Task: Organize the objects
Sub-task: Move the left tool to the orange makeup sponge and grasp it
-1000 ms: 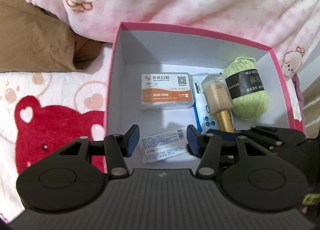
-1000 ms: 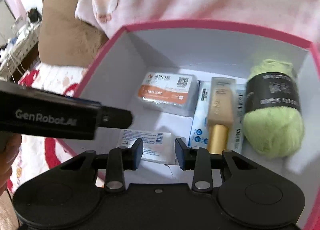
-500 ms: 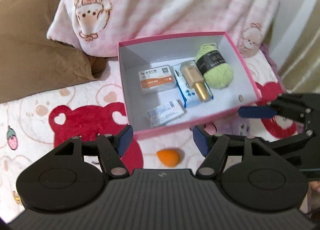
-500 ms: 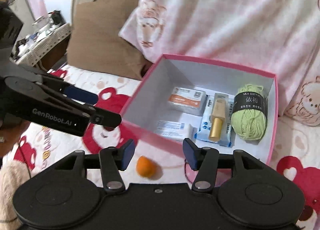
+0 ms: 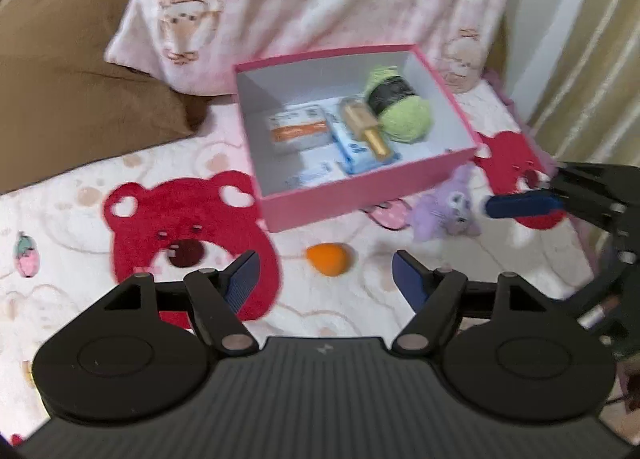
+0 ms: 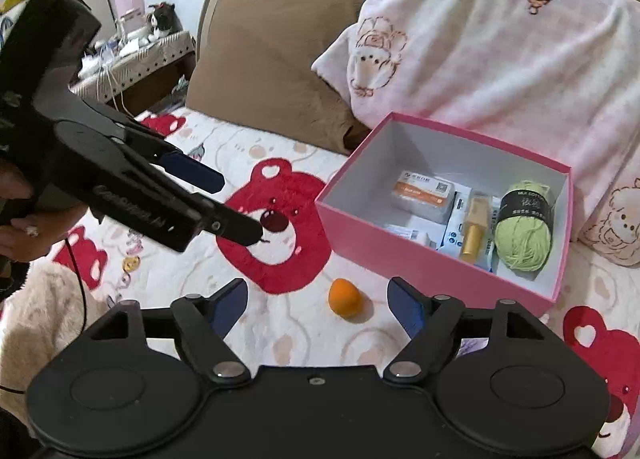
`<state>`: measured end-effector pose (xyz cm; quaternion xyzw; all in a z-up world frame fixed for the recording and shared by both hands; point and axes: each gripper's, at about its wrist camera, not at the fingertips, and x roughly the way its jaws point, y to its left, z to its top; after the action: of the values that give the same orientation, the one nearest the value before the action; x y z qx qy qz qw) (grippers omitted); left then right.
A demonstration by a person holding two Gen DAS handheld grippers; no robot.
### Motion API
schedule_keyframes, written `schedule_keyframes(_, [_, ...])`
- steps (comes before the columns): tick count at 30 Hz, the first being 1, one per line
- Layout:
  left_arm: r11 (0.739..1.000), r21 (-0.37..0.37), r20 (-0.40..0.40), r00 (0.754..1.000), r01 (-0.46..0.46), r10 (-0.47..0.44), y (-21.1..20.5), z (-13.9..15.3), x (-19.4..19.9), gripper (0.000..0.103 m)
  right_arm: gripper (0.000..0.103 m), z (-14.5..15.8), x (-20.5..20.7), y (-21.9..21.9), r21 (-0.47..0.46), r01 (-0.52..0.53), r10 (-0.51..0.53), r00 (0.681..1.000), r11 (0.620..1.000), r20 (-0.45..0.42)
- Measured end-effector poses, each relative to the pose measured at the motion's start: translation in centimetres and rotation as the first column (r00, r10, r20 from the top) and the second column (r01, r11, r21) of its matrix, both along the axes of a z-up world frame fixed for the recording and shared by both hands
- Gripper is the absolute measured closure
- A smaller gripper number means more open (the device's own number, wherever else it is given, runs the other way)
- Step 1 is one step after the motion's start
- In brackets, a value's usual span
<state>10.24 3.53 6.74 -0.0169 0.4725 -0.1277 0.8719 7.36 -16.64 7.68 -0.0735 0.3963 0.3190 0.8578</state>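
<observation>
At the bottom of each view, the left tongs (image 5: 324, 279) and right tongs (image 6: 316, 305) are both opening, with nothing between their blue pads. Just beyond them an orange egg-shaped sponge (image 6: 344, 297) lies on the bed cover (image 6: 168, 283). Farther off, right of centre, the pink box (image 6: 420, 259) holds green yarn (image 6: 522, 239), a gold-capped bottle (image 6: 474, 229) and what look like tissue packs (image 6: 424, 193). A purple plush toy (image 5: 444, 211) sits beside the box.
</observation>
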Motion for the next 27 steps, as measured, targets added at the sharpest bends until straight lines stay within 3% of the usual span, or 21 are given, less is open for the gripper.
schedule_keyframes(4, [0.998, -0.060, 0.006, 1.000, -0.027, 0.027, 0.0, -2.2, -0.5, 0.024, 0.021, -2.4, 0.2, 0.9, -0.034, 0.009, -0.010, 1.000, 0.999, -0.002])
schedule_keyframes(9, [0.989, -0.121, 0.001, 0.996, -0.085, 0.086, 0.6, -5.4, 0.2, 0.025, 0.019, -5.4, 0.3, 1.9, -0.059, 0.014, -0.010, 0.998, 0.998, 0.064])
schedule_keyframes(12, [0.992, -0.086, 0.034, 0.994, -0.097, 0.100, 0.7, -7.6, 0.6, 0.026, 0.019, -7.0, 1.0, 2.3, -0.058, 0.008, -0.005, 0.999, 0.998, 0.041])
schedule_keyframes(15, [0.990, -0.066, 0.033, 0.991, -0.126, 0.128, 1.3, -10.2, 1.1, 0.027, 0.019, -8.6, 2.1, 2.4, -0.023, 0.006, -0.007, 0.999, 1.000, -0.046])
schedule_keyframes(21, [0.970, -0.165, -0.015, 0.984, -0.177, 0.177, 3.3, -14.7, 1.6, 0.032, 0.019, -11.5, 3.0, 3.0, -0.049, -0.019, 0.016, 0.999, 0.999, -0.052])
schedule_keyframes(27, [0.948, -0.267, -0.010, 0.984, -0.172, 0.175, 2.7, -17.0, 1.8, 0.034, 0.020, -14.5, 3.9, 3.9, -0.098, -0.002, 0.002, 1.000, 0.995, -0.006])
